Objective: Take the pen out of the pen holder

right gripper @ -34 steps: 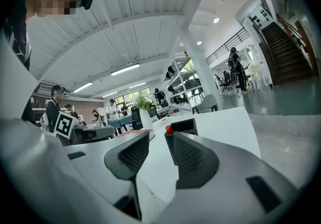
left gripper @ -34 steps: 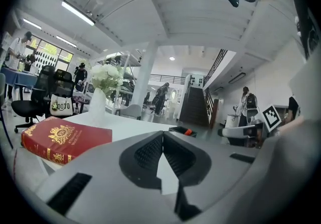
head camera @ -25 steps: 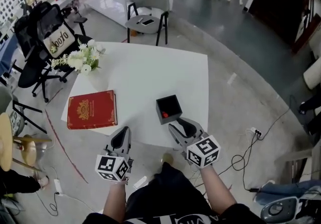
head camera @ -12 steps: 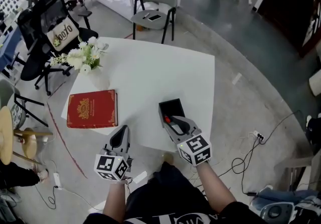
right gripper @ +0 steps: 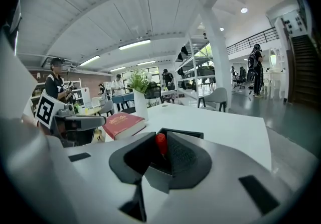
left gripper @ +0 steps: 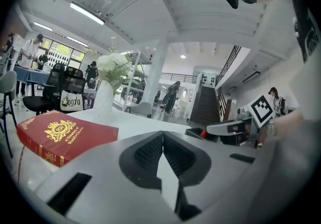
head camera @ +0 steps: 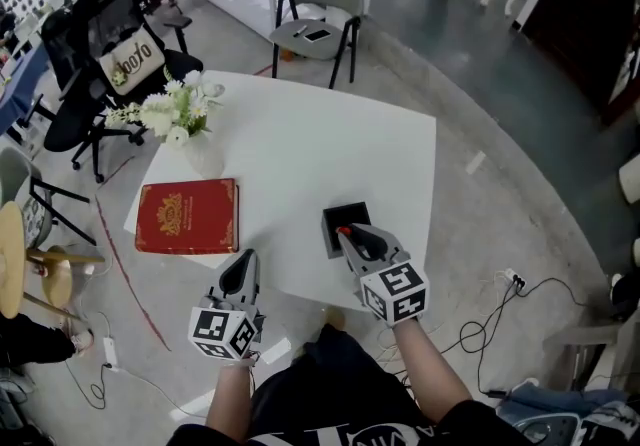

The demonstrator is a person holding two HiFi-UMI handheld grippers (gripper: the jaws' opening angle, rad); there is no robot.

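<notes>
The step in hand is the grasp: the right tool (right gripper: 161, 150) is closing around the red top of the pen (right gripper: 160, 143), which stands in the black pen holder (head camera: 349, 213) at the lower right of the white surface (head camera: 300, 149). The pads look close to the pen but not yet firm on it. Next, the grip should be completed and the pen lifted straight up, clear of the holder's rim. The left tool (left gripper: 163, 150) rests at lower left, jaws together and empty. A second ago the right tool sat short of the holder with wider jaws; now its tips reach the pen.
</notes>
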